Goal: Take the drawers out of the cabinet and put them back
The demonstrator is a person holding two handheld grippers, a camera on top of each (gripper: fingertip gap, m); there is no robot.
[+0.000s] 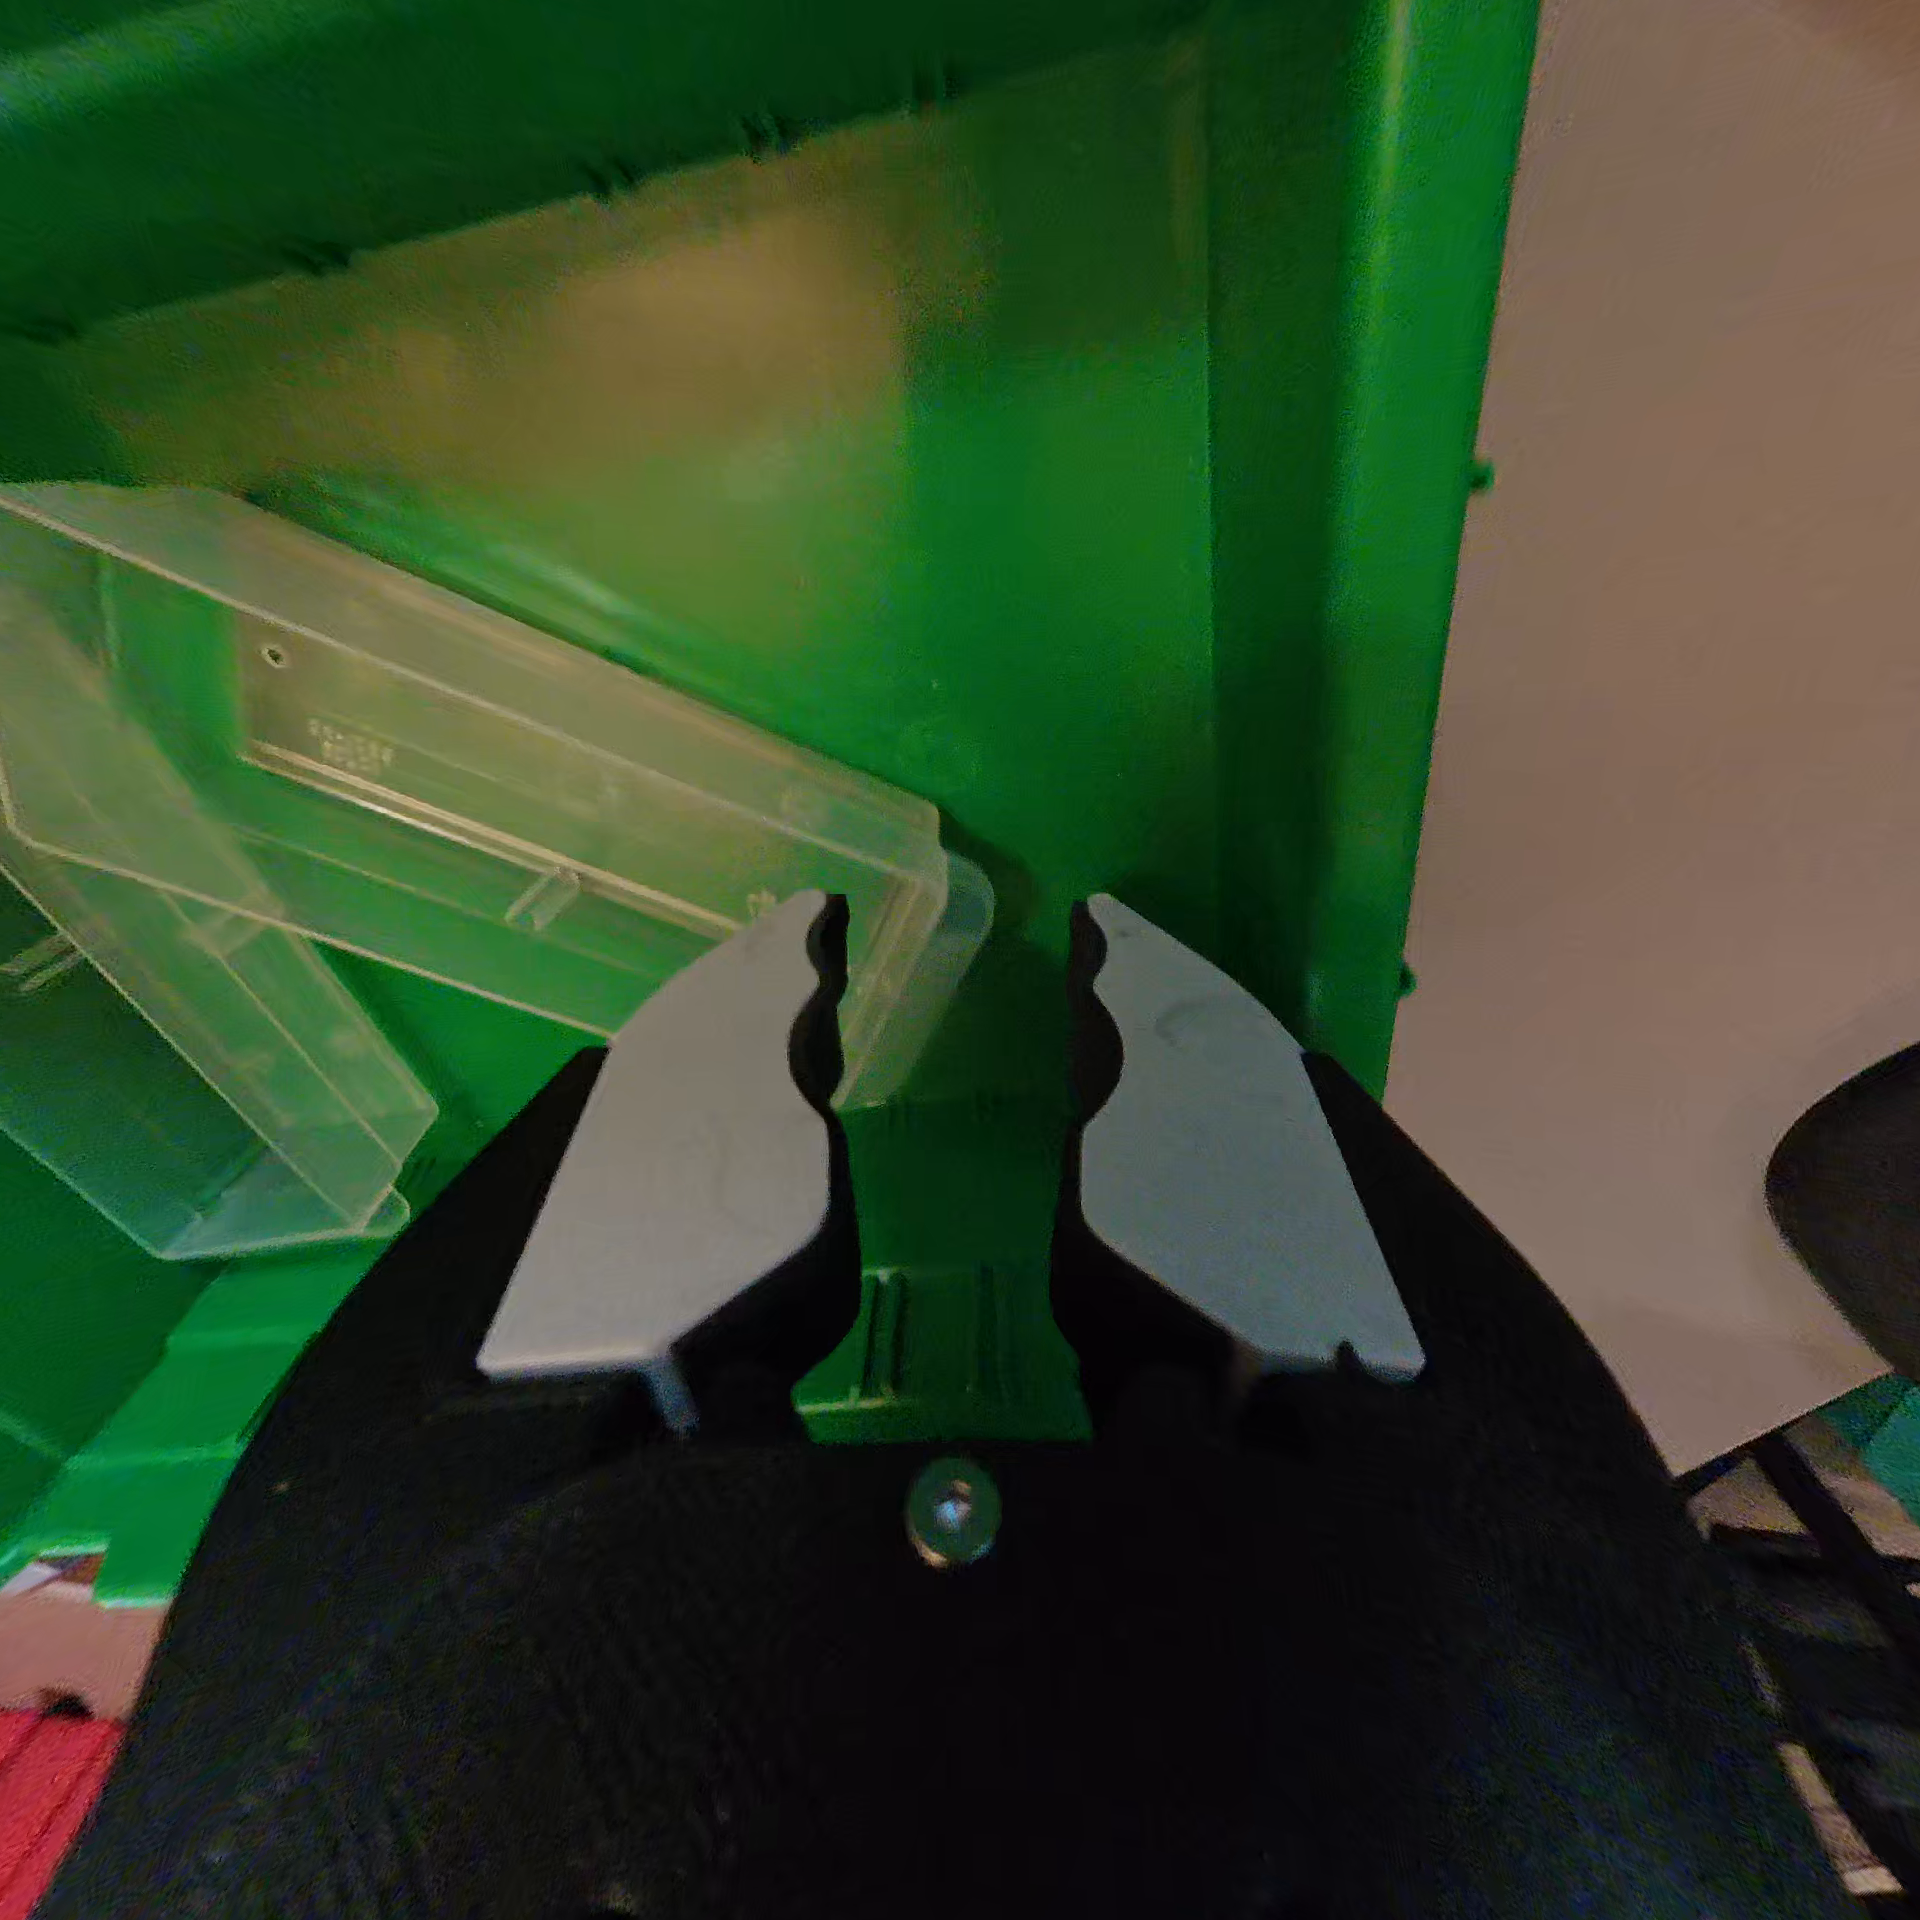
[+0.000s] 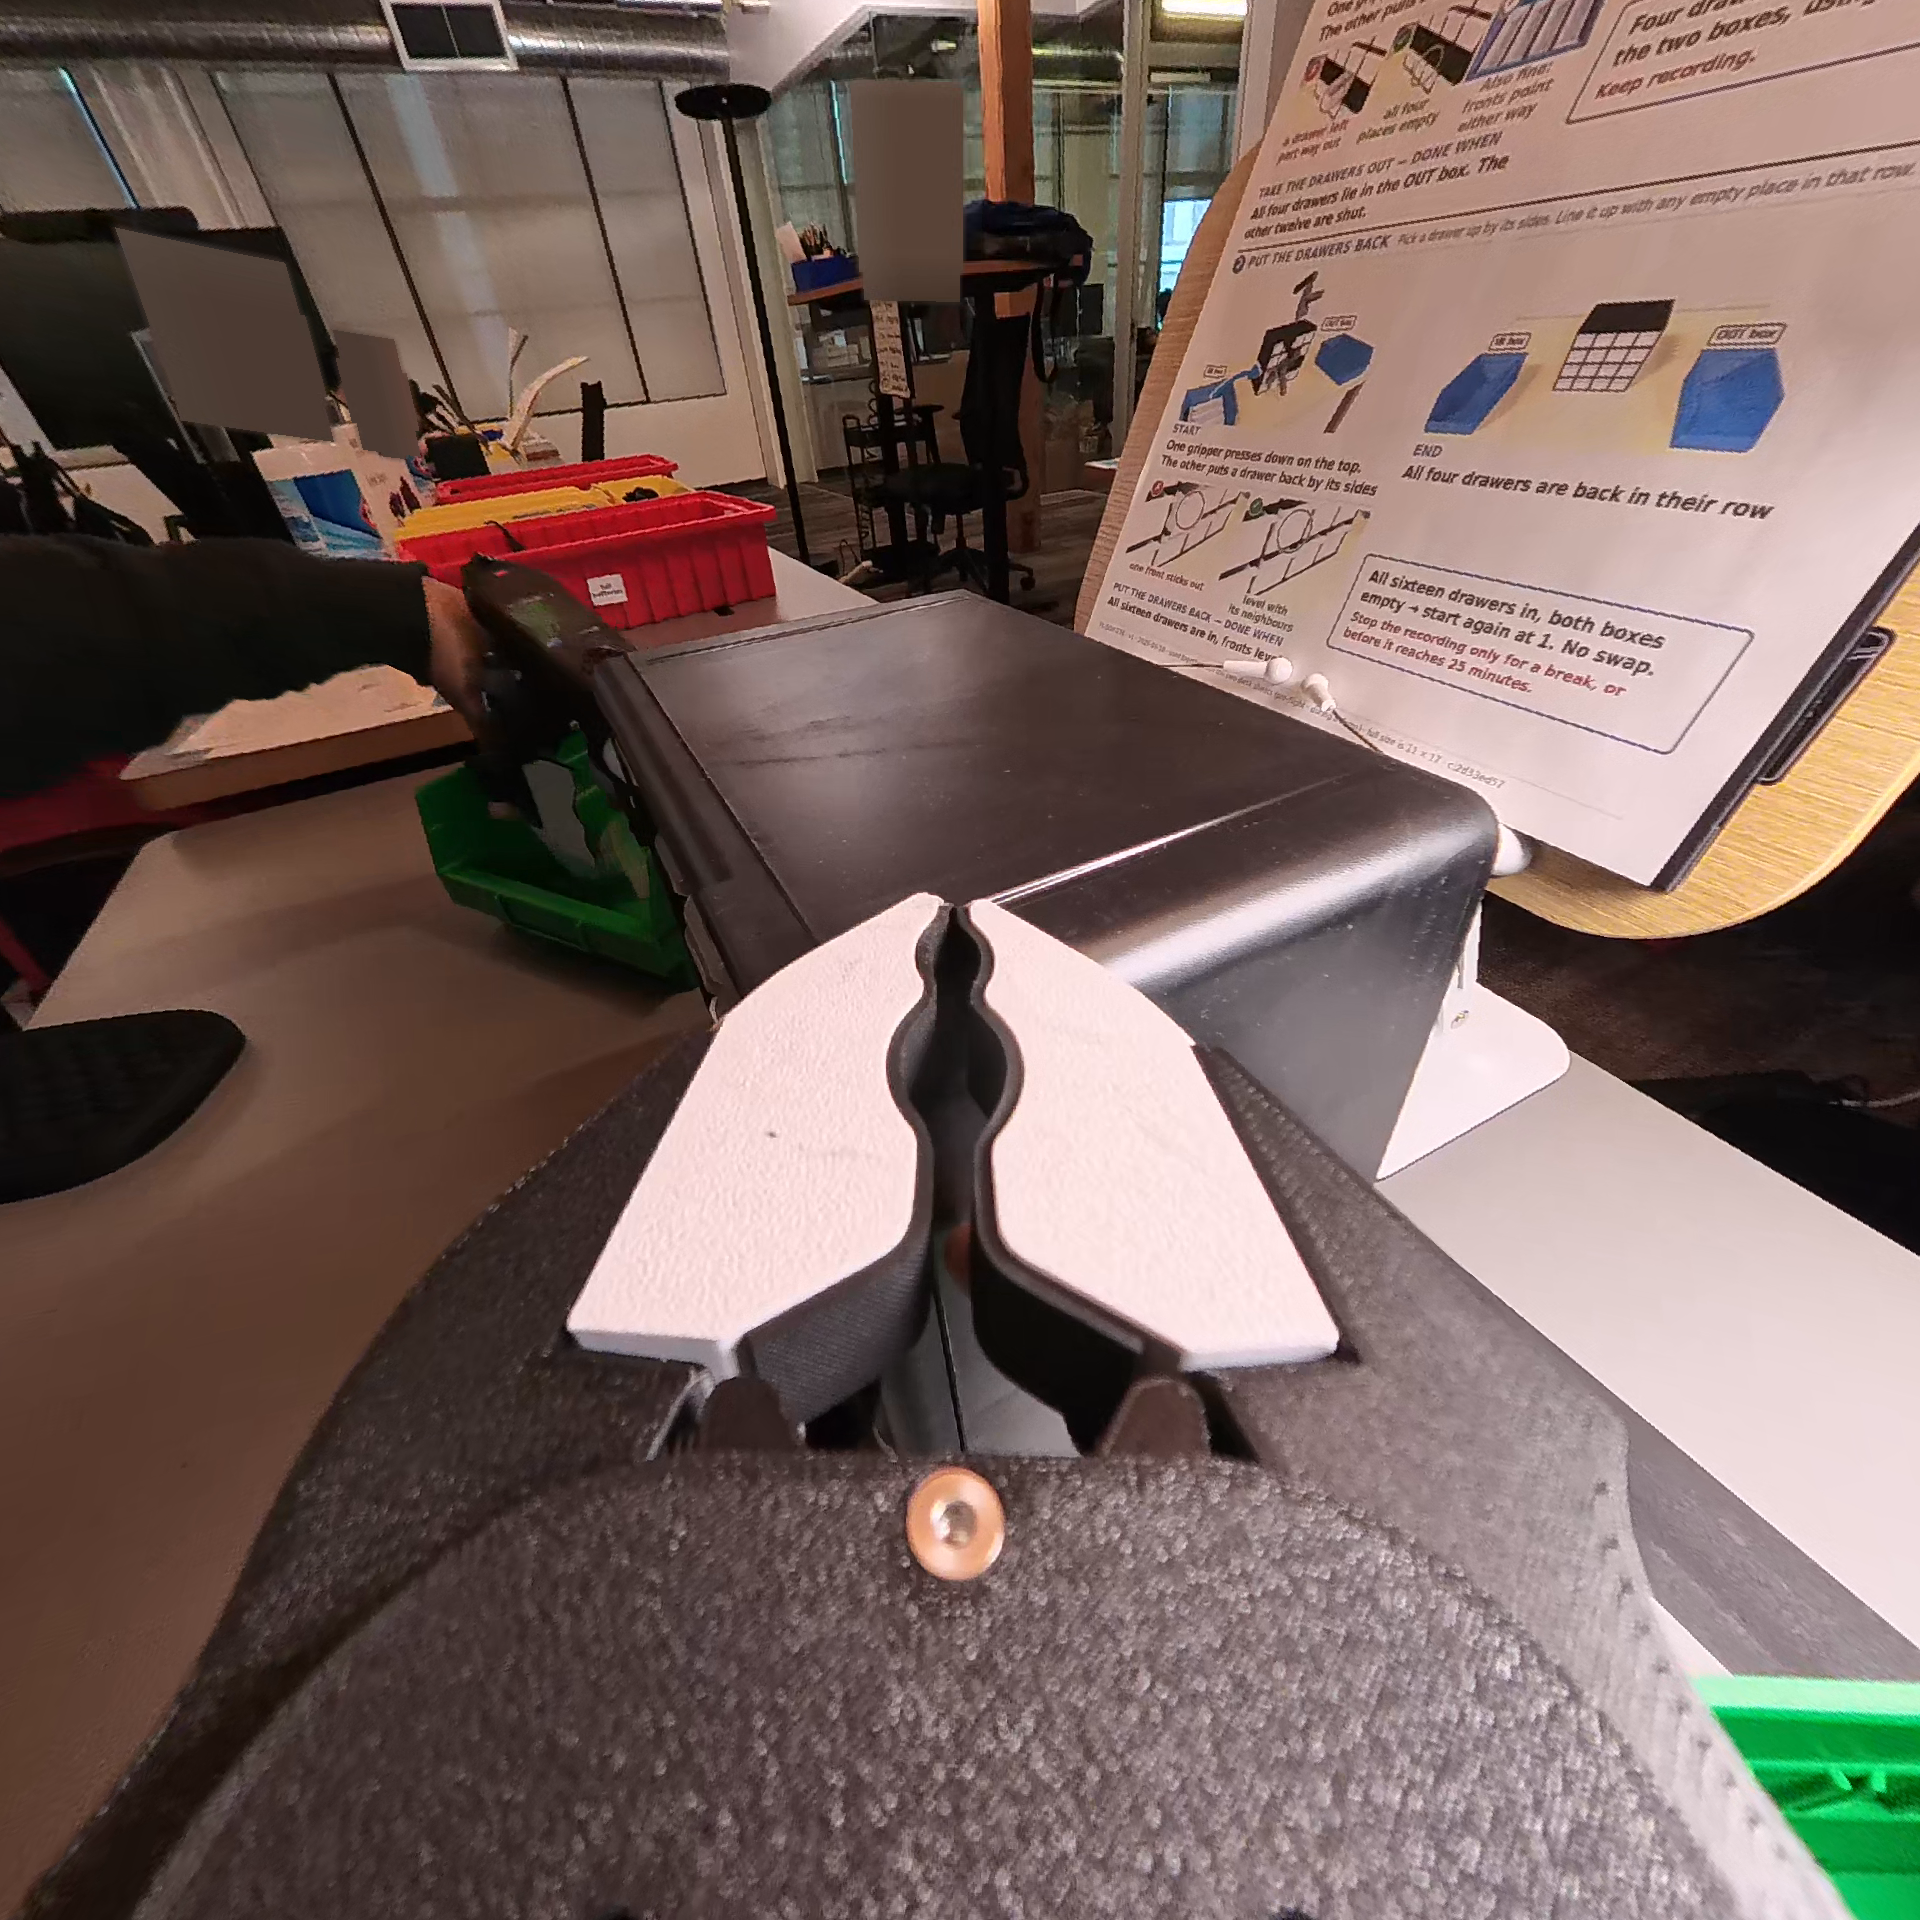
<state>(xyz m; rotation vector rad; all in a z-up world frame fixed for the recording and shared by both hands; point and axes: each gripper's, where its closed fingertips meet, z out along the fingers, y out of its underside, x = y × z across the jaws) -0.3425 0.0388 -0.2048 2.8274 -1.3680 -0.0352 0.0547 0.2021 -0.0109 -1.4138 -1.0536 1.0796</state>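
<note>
Left gripper (image 1: 956, 914) fingers parted over clear plastic drawer (image 1: 582, 821) in green bin (image 1: 1039, 520); corner-only contact risks slippage. Right gripper (image 2: 956, 914) fingers closed, empty, above black cabinet (image 2: 987, 727).

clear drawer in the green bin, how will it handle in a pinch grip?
The clear drawer looks thin-walled and empty, so probably light and slightly flexible. Its glossy plastic may slip between the open left gripper fingers. It lies tilted in the green bin, so it may shift when nudged.

Your cabinet (image 2: 997, 748) stands on the table (image 2: 312, 1039) with a bin (image 2: 540, 894) just beside its left end, two drawers (image 1: 468, 790) lying inside that bin (image 1: 1039, 520), an instruction board (image 2: 1538, 416) behind the cabinet, and another bin (image 2: 1829, 1797) near right.
</note>
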